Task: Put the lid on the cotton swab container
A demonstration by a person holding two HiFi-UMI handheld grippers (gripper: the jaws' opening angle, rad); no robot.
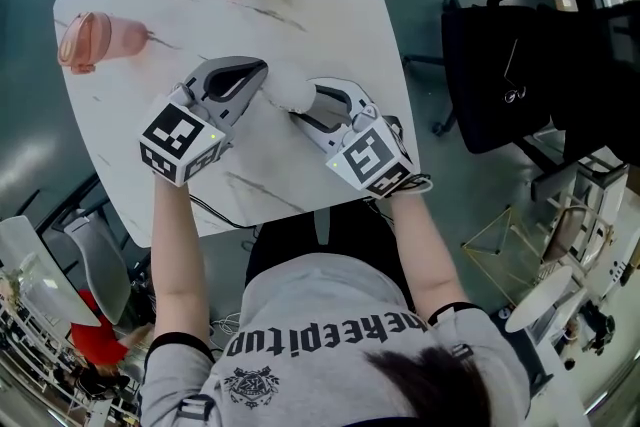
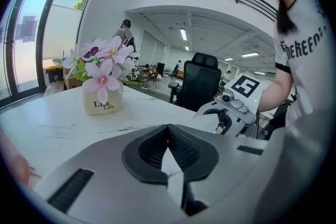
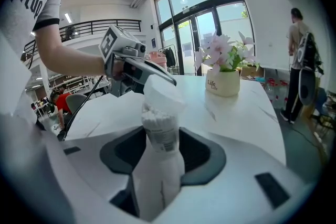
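Right tool [image 3: 161,140]: grips cotton swab container [image 3: 160,131].
Left tool [image 2: 168,127]: closed, empty.
Risk: lid [image 3: 163,94] looks tilted; uneven press may dislodge it.

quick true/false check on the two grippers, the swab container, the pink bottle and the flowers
1. The right gripper holds the cotton swab container between its fingers. True.
2. The pink bottle stands upright beside the flower pot. False: it lies on its side near the table's left edge, well apart from the flowers.
3. The left gripper is wide open. False: its fingers meet at the tips, with nothing between them.
4. The container is empty. False: cotton swabs show inside.
5. The flower pot stands on the table. True.
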